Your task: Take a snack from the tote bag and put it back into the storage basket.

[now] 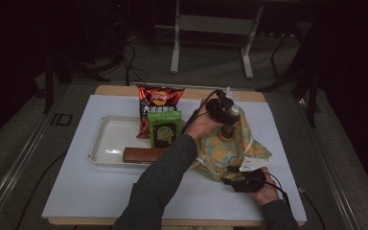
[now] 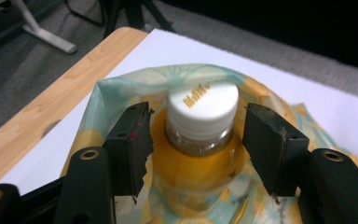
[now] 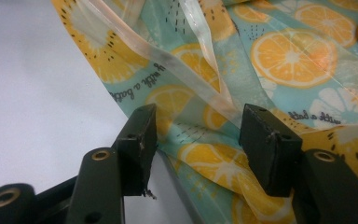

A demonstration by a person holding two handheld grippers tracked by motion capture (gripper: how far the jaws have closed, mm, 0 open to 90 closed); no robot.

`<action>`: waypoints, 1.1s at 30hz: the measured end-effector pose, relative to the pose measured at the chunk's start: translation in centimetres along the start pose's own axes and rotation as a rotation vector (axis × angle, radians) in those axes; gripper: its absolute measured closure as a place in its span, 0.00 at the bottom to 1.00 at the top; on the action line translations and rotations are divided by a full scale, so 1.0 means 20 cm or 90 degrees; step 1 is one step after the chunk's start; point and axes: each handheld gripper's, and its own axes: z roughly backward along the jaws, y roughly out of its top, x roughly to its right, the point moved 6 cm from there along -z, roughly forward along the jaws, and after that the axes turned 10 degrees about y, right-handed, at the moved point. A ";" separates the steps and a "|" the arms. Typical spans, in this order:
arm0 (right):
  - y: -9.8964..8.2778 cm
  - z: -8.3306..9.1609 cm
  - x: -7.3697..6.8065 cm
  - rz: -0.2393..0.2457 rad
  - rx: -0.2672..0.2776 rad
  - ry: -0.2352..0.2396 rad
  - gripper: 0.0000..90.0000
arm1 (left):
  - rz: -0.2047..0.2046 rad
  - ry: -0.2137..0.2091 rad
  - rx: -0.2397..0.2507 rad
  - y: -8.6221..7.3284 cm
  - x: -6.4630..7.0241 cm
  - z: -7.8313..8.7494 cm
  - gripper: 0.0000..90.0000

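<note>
A fruit-print bag (image 1: 220, 151) lies on the white mat right of centre. A bottle with a white cap (image 2: 203, 105) stands inside its mouth (image 2: 121, 88). My left gripper (image 1: 223, 115) is over the bag's far end, open, with its jaws (image 2: 199, 113) on either side of the cap and apart from it. My right gripper (image 1: 243, 181) is at the bag's near edge. It is open (image 3: 200, 114), and the orange-patterned fabric (image 3: 289, 56) and a clear strap (image 3: 205, 51) run between and beyond its jaws.
A white tray (image 1: 108, 143) sits left of the bag. In it are a red chips bag (image 1: 159, 98), a green packet (image 1: 164, 127) and a brown flat pack (image 1: 141, 154). The white mat (image 1: 100, 191) covers a wooden table (image 2: 42, 107).
</note>
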 end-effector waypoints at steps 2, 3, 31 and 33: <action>0.00 0.00 0.00 -0.001 0.001 0.001 0.51 | 0.000 -0.003 0.010 0.00 0.01 -0.01 0.47; 0.00 0.00 0.00 -0.001 0.001 0.001 0.51 | -0.002 -0.001 0.014 0.01 0.01 -0.01 0.47; 0.00 0.00 0.00 -0.002 0.001 0.002 0.51 | 0.017 0.023 0.007 -0.07 0.10 0.19 0.65; 0.00 0.00 0.00 -0.002 0.001 0.002 0.51 | 0.019 0.024 0.006 -0.09 0.11 0.22 0.65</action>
